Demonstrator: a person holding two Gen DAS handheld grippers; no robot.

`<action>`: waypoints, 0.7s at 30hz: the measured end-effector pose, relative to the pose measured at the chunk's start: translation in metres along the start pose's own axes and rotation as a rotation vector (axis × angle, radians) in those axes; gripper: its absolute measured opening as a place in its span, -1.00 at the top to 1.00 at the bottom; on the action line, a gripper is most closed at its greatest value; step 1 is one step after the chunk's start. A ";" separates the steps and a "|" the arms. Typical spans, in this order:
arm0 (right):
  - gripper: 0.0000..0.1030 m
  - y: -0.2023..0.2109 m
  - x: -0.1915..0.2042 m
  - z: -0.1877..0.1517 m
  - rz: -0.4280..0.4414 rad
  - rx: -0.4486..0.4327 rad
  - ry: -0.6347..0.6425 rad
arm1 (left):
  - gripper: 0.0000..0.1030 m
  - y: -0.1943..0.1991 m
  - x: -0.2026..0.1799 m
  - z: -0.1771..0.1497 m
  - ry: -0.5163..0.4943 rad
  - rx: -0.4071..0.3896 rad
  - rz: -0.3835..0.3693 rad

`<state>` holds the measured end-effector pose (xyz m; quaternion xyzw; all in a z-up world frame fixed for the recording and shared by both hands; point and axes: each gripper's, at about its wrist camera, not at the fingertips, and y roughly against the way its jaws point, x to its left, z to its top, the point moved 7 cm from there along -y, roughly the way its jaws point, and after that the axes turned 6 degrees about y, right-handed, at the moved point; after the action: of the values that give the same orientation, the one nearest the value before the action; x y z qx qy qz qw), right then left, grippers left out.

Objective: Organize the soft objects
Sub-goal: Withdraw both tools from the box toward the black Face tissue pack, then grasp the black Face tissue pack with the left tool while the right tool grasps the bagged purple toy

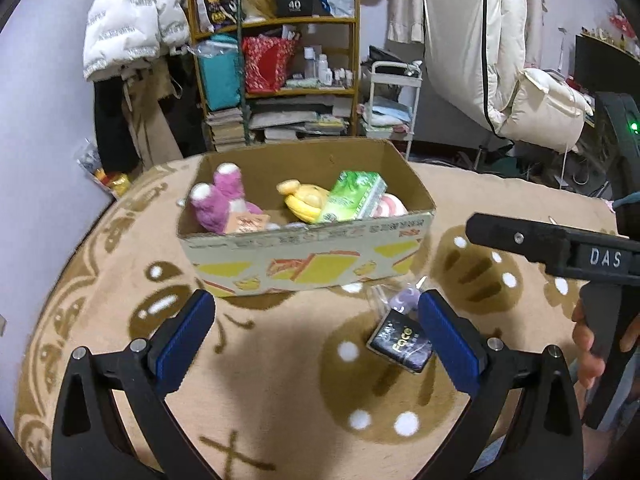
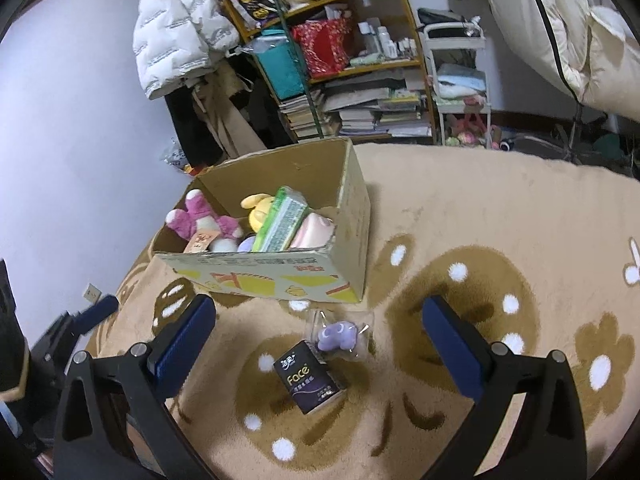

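Note:
A cardboard box (image 1: 308, 258) (image 2: 280, 276) stands on the beige rug. It holds a pink plush (image 1: 218, 204) (image 2: 192, 220), a yellow plush (image 1: 302, 198) (image 2: 258, 210), a green tissue pack (image 1: 354, 196) (image 2: 282, 226) and a pale pink soft item (image 2: 314, 232). In front of the box lie a black "Face" tissue pack (image 1: 402, 346) (image 2: 306, 380) and a small purple plush in a clear bag (image 1: 400, 300) (image 2: 338, 334). My left gripper (image 1: 316, 336) is open and empty, low over the rug. My right gripper (image 2: 318, 340) is open and empty, with both loose items between its fingers' lines.
The rug (image 1: 280, 360) (image 2: 480, 220) covers the floor. A wooden shelf (image 1: 280, 80) (image 2: 340, 60) full of books and bags, hanging coats and a white cart (image 1: 394, 96) stand behind the box. The right gripper's body (image 1: 560, 252) shows in the left wrist view.

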<state>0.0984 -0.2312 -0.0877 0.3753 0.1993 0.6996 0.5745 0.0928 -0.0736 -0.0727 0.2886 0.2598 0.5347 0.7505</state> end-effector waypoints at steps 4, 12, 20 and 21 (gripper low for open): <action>-1.00 -0.012 -0.006 0.000 -0.004 0.027 -0.023 | -0.95 -0.019 -0.010 -0.008 0.032 0.030 -0.058; -1.00 -0.032 -0.019 -0.006 -0.027 0.093 -0.057 | -0.95 -0.049 -0.030 -0.020 0.005 0.101 -0.106; -1.00 -0.052 -0.031 -0.016 -0.030 0.154 -0.106 | -0.95 -0.072 -0.039 -0.031 -0.030 0.164 -0.117; -1.00 -0.055 -0.033 -0.017 -0.028 0.160 -0.112 | -0.95 -0.073 -0.040 -0.031 -0.033 0.162 -0.114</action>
<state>0.1232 -0.2454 -0.1470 0.4555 0.2273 0.6512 0.5628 0.1073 -0.1256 -0.1436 0.3419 0.3059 0.4637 0.7579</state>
